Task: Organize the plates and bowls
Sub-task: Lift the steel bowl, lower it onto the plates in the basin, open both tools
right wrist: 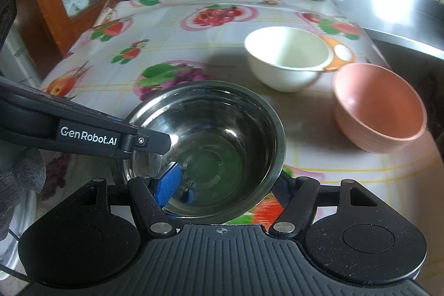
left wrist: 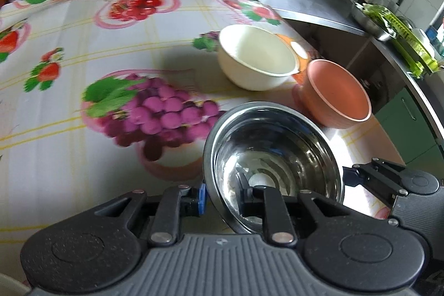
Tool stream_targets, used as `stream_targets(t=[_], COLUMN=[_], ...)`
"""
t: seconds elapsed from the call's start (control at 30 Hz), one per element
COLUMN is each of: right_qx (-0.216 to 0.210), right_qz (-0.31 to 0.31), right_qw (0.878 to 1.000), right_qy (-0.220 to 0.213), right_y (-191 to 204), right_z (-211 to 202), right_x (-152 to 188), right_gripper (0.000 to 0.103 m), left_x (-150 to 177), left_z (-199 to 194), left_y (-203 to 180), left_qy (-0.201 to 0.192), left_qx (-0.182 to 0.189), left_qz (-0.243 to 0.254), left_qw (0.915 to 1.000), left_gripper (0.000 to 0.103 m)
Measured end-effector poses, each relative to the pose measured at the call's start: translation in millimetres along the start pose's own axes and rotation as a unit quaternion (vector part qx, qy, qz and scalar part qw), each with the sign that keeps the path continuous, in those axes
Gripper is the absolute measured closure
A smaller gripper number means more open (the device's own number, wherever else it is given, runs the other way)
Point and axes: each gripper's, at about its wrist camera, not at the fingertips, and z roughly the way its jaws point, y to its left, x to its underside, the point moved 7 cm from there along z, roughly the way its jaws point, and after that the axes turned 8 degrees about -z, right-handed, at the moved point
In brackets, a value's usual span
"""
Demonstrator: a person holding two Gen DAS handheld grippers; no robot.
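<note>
Left claw: clamped on round shiny steel bowl's rim
Right claw: gripping same bowl's rim
Surface's right edge: cream bowl, pink bowl

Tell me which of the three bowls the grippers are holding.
The steel bowl. The left gripper pinches its rim and the right gripper straddles it. The white bowl and pink bowl sit untouched on the table beyond.

steel bowl upright near white bowl and pink bowl.
</note>
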Motion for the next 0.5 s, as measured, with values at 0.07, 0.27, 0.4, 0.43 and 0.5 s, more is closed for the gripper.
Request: stream_targets(t=[0.07, 0.27, 0.4, 0.43, 0.5], right_qx=[-0.007, -0.016, -0.016, -0.017, -0.017], right_qz=[-0.007, -0.017, -0.022, -0.022, -0.022], right_qw=[1.000, 1.000, 1.000, 1.000, 1.000], right_qy=[0.000, 0.004, 0.010, 0.012, 0.014], right_y=[8.3, 23.5, 26.3, 27.0, 27.1], right_z=[2.0, 9.6, 13.1, 13.6, 14.9], right_x=[-2.7, -8.0, -7.3, -6.5, -5.1], right_gripper=[0.032, 0.032, 0.032, 0.032, 0.032], left_x=[1.2, 3.5, 6.4, 7.1, 8.6], left_z=[-3.4, -10.0, -8.0, -6.8, -4.7], left_y=[9.8, 32.4, 39.8, 40.8, 42.6], left_qy=[0.000, 0.000, 0.007, 0.009, 0.012], left_qx=[-0.006, -0.019, -0.021, -0.020, -0.020], left_qz=[-0.009, -0.028, -0.034, -0.036, -0.038], left_qw=[0.9999, 0.9994, 0.9992, 0.9991, 0.9990], left_gripper=[0.084, 0.081, 0.080, 0.080, 0.080])
